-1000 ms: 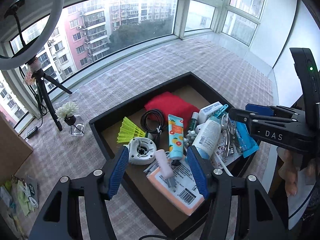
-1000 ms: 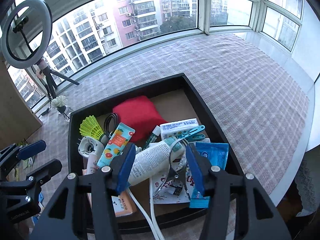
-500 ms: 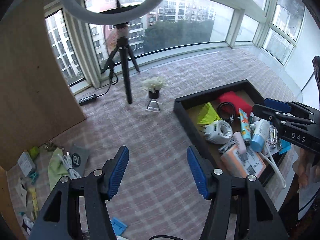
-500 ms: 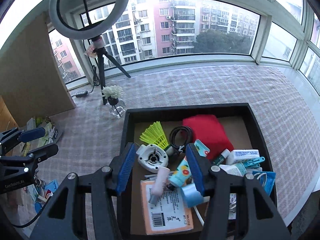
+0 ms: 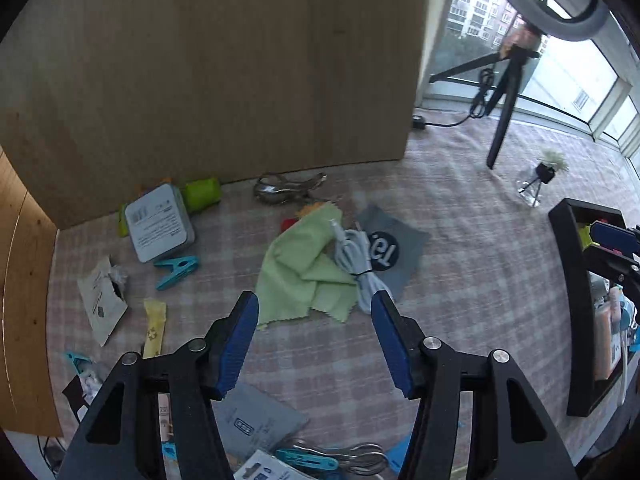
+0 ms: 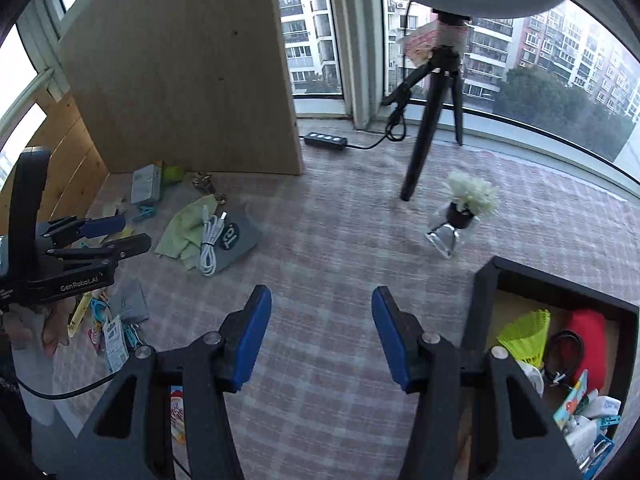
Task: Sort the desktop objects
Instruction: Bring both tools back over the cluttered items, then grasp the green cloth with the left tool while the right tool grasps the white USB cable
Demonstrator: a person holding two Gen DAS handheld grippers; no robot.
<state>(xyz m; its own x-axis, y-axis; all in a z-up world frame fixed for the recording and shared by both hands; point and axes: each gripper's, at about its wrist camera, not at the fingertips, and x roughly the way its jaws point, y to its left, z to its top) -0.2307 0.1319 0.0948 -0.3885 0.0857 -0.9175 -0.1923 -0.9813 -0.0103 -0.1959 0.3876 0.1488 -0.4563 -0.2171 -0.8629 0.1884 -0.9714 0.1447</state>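
Cut off, covered and unreadable parts

The black tray (image 6: 486, 300) runs off the right-wrist picture's lower right edge; the ring light (image 5: 560, 28) is cropped at the top; the left tool (image 5: 315, 336) hides part of a grey pouch (image 5: 264, 416); print on the white box (image 5: 160, 228) is too small to read.

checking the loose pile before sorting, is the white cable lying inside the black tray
No, the white cable lies coiled on the checked cloth across the green cloth and a grey pouch, well apart from the black tray.
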